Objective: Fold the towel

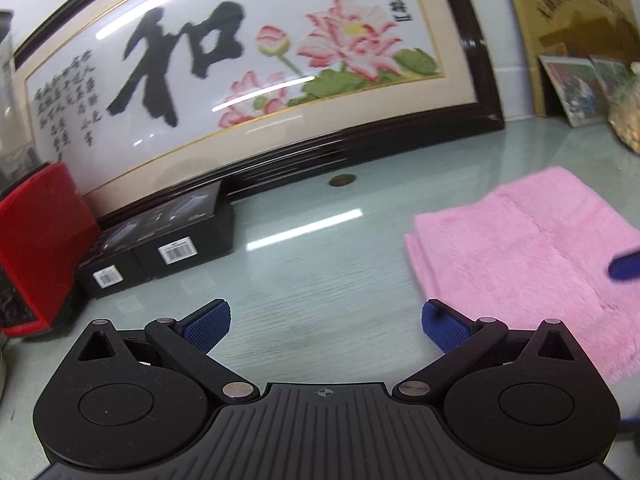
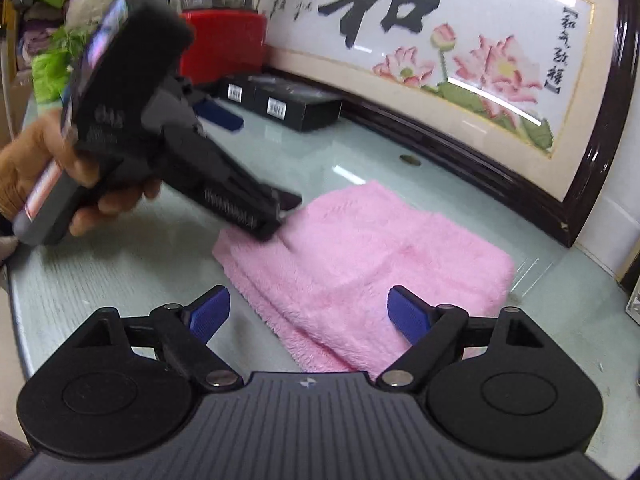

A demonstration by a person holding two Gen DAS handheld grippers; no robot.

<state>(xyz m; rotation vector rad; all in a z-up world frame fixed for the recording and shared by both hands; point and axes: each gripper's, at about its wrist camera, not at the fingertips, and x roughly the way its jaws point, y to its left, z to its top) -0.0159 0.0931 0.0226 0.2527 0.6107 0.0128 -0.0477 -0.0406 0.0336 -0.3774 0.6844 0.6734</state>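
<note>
**Towel folded, both grippers free**

Pink towel (image 2: 360,264) lies folded on the glass table (image 2: 120,280), centre frame. Right gripper (image 2: 310,312) over its near edge, jaws wide, gripping nothing. Left gripper (image 1: 325,326) over bare glass, jaws apart, empty; towel at right.

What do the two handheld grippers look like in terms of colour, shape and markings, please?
Left gripper and right gripper match: black ribbed bodies, round hinge discs, silver pivot pins, blue textured finger pads, a small centre emblem. No sleeve shows.
</note>
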